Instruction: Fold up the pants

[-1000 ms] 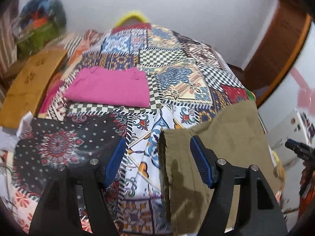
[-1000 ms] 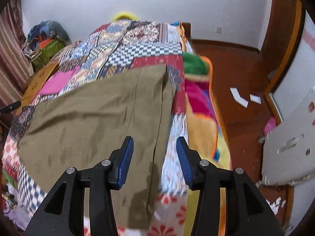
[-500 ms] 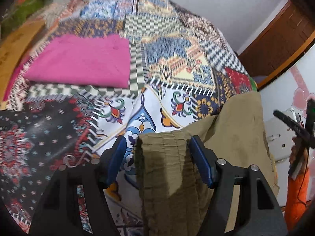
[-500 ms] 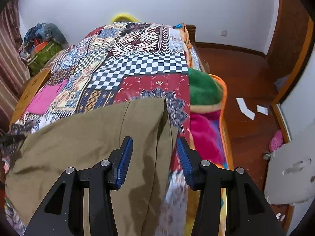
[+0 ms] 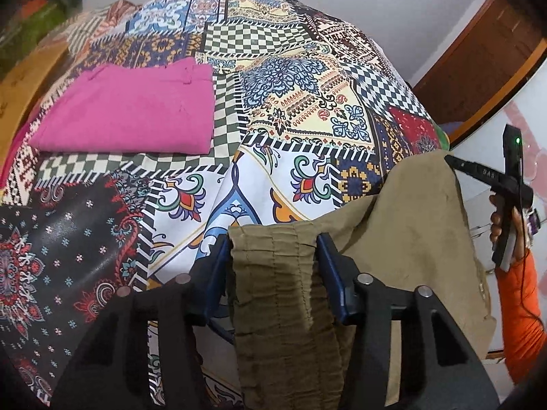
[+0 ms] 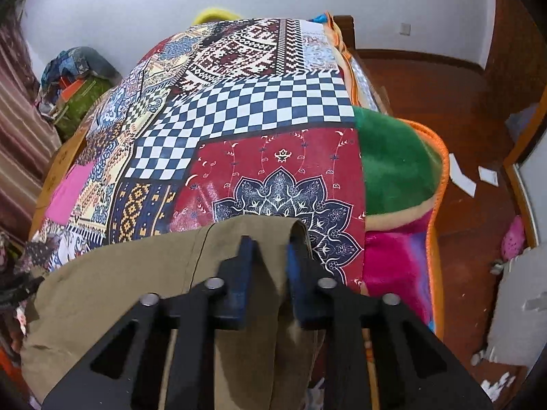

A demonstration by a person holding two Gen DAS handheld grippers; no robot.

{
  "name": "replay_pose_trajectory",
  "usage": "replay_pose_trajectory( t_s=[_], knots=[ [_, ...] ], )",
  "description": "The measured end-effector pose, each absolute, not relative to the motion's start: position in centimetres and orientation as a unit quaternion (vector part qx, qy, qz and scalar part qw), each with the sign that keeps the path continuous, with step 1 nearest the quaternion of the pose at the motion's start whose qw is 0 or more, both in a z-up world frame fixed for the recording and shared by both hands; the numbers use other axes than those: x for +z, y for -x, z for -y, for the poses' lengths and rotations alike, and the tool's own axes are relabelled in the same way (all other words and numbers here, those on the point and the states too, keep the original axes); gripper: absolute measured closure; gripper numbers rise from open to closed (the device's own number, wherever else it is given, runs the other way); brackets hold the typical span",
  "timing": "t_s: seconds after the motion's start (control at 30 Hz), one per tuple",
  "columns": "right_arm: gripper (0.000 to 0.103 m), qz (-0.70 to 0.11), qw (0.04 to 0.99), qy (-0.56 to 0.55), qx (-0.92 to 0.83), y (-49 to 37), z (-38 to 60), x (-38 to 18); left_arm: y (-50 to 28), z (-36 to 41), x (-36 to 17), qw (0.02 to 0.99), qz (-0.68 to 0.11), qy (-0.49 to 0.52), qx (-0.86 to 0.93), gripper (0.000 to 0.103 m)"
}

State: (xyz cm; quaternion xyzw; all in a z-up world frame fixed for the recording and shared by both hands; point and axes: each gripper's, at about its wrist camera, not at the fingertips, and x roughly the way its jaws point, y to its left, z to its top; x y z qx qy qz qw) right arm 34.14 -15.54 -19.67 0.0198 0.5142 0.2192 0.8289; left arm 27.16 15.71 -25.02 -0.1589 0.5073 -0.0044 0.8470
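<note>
A: On the bed's left side, what lies there?

B: A folded pink garment (image 5: 126, 112) lies flat on the patchwork cover (image 5: 307, 102), well apart from the pants (image 5: 410, 225). It sat in that spot a second ago too, though the view has dropped closer to the cover.

A: And the left gripper (image 5: 273, 249)?

B: Its jaws have just been closing. A second ago they stood wide, with only the right finger over the cloth; now the gathered waistband fills the gap and both blue pads (image 5: 330, 266) press against its sides.

A: Where are the pants overall?

B: The pants spread over the bed's near edge, between the two grippers, and the cloth rises in a ridge toward the right one.

A: The right gripper (image 6: 270, 259)?

B: It has come forward along the pants (image 6: 136, 280) to their far right corner. Its jaws have just been closing as well: wide half a second ago, now nearly together, pinching the corner fold. Beyond it lies a green and pink blanket (image 6: 393, 171) at the bed's right edge.
</note>
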Motion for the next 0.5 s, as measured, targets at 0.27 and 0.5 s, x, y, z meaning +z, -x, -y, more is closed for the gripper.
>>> replay_pose_trajectory(
  t_s=[0.27, 0.5],
  knots=[
    [0.095, -0.468, 0.857, 0.035, 0.214, -33.4, 14.1, -18.0, -26.6, -15.8, -25.0, 0.856, -0.492, 0.157, 0.012, 0.055],
    [0.096, -0.453, 0.867, 0.06, 0.198, -35.7, 11.7, -17.5, -25.8, -16.7, -24.8, 0.858, -0.484, 0.164, 0.04, 0.056]
  ],
)
